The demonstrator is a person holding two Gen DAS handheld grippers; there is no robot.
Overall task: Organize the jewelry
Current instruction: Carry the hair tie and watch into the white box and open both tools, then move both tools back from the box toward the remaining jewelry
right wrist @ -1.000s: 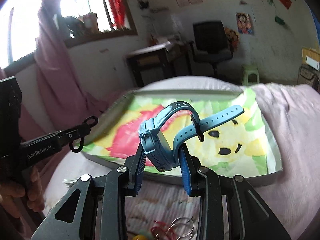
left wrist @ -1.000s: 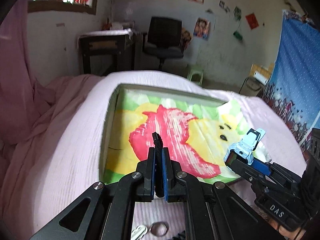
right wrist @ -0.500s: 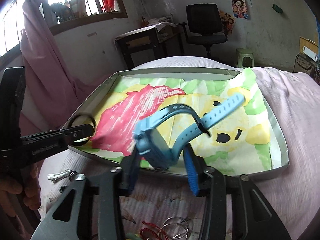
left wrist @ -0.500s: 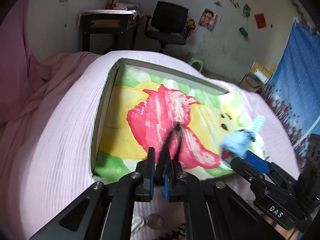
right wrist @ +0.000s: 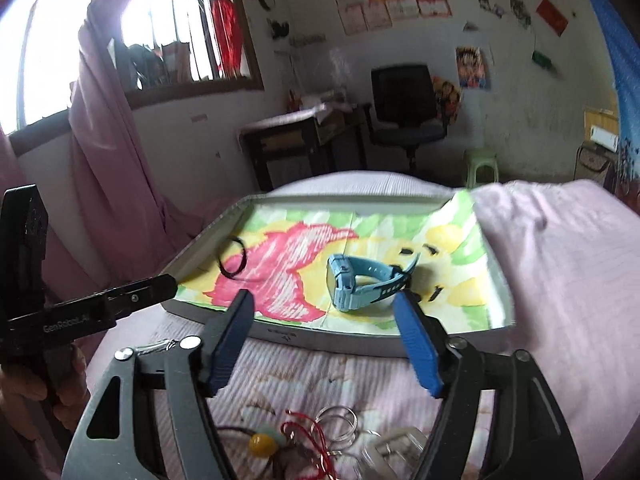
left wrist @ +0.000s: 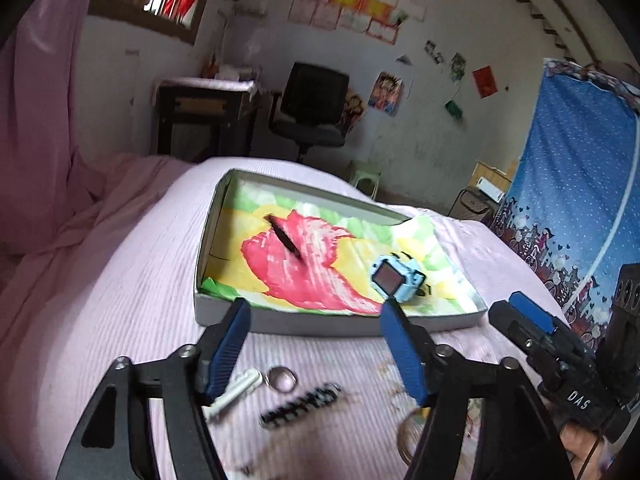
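A shallow grey tray (left wrist: 320, 326) with a red, yellow and green painted lining lies on the pink bedspread. A light blue watch (left wrist: 396, 278) rests in its right half and a thin black band (left wrist: 285, 238) on the red patch. My left gripper (left wrist: 315, 308) hangs just short of the tray's near wall, its jaws opening with nothing between them. The right wrist view shows the watch (right wrist: 360, 282) on its side, the band (right wrist: 232, 260) further left, and my right gripper (right wrist: 323, 300) before the tray (right wrist: 340, 338), jaws opening and empty.
Loose pieces lie on the bedspread under the grippers: a white clip (left wrist: 236, 392), a metal ring (left wrist: 282, 380), a black clip (left wrist: 300, 404), a red cord with an amber bead (right wrist: 262, 442) and wire rings (right wrist: 336, 420). A desk and an office chair (right wrist: 404, 108) stand beyond the bed.
Both grippers have opened and drawn back from the tray. The watch has left the right gripper and the black band the left; both now lie in the tray.
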